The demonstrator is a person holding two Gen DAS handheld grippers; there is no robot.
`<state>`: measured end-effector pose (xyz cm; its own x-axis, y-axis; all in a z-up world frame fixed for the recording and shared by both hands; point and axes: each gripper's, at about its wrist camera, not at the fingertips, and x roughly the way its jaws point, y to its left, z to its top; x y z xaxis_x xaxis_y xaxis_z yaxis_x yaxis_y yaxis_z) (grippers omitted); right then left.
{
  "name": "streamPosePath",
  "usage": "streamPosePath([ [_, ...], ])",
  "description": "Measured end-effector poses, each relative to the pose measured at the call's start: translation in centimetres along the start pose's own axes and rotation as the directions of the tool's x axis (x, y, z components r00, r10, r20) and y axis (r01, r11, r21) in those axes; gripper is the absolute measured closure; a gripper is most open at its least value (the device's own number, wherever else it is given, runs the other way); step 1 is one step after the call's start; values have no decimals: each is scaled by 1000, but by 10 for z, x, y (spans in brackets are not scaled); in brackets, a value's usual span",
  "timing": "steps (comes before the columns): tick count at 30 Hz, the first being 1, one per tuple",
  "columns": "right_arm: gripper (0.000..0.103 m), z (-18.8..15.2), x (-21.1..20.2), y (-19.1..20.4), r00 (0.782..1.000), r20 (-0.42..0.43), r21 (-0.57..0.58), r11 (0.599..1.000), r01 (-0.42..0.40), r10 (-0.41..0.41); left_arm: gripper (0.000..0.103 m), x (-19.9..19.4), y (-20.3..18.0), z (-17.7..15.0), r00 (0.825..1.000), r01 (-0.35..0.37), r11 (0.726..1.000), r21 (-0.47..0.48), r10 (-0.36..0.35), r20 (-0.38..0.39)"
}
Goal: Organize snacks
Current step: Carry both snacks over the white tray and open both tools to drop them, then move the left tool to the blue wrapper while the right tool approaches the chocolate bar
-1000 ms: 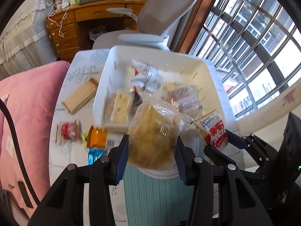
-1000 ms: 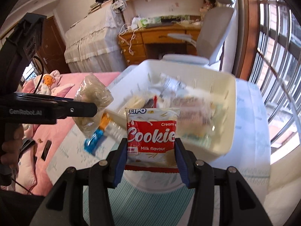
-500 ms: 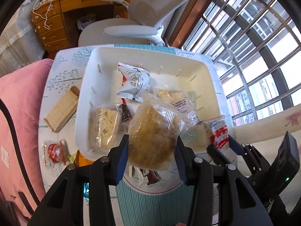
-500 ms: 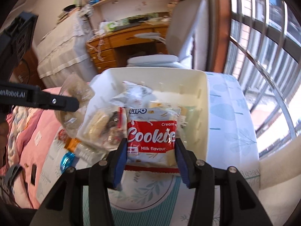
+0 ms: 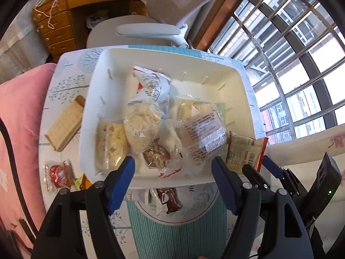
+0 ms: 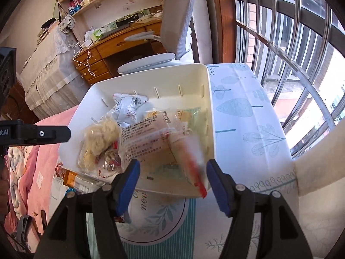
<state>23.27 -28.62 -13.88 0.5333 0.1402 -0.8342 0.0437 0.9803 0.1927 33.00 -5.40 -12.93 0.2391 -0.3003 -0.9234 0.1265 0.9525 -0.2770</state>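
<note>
A white bin [image 5: 90, 108] on the table holds several wrapped snacks. My left gripper [image 5: 172, 168] hangs over its near edge, its jaws opening with nothing between them. The clear bag of pale crisps [image 5: 142, 125] lies loose on the pile in the bin [image 6: 210, 108]. My right gripper [image 6: 172, 170] is over the bin's near right corner, its jaws also opening. The red-and-white cookie packet [image 6: 187, 151] is a blur between them, clear of both pads and tipped edge-on. In the left wrist view the same cookie packet [image 5: 245, 151] hangs at the bin's right rim.
Loose snacks lie on the table left of and in front of the bin: a wafer bar [image 5: 64, 127], a red candy [image 5: 58, 174], a chocolate packet [image 5: 168, 198]. Pink bedding [image 5: 19, 108] borders the table's left side. A grey chair [image 5: 151, 30] stands behind it, and windows are to the right.
Both grippers came forward over the bin and let go. The clear bag dropped from the left jaws onto the pile. The cookie packet left the right jaws and is falling.
</note>
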Motion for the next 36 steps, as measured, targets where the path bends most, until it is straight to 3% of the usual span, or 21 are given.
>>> streamPosePath([
  [10,37,-11,-20,6,998,-4,-33,997,-68,68,29,-43,10,-31,997,-44,998,-52,48,66],
  [18,37,-16,-28,20,989,-36,-84,986,-143,141,29,-75,37,-69,985,-102,982,-161,122,119],
  [28,37,-34,-12,45,965,-158,-133,964,-232,211,29,-73,78,-126,983,-144,944,-297,171,67],
  [36,37,-49,9,63,938,-263,-92,962,-256,225,29,-45,100,-146,987,-156,938,-309,163,-6],
])
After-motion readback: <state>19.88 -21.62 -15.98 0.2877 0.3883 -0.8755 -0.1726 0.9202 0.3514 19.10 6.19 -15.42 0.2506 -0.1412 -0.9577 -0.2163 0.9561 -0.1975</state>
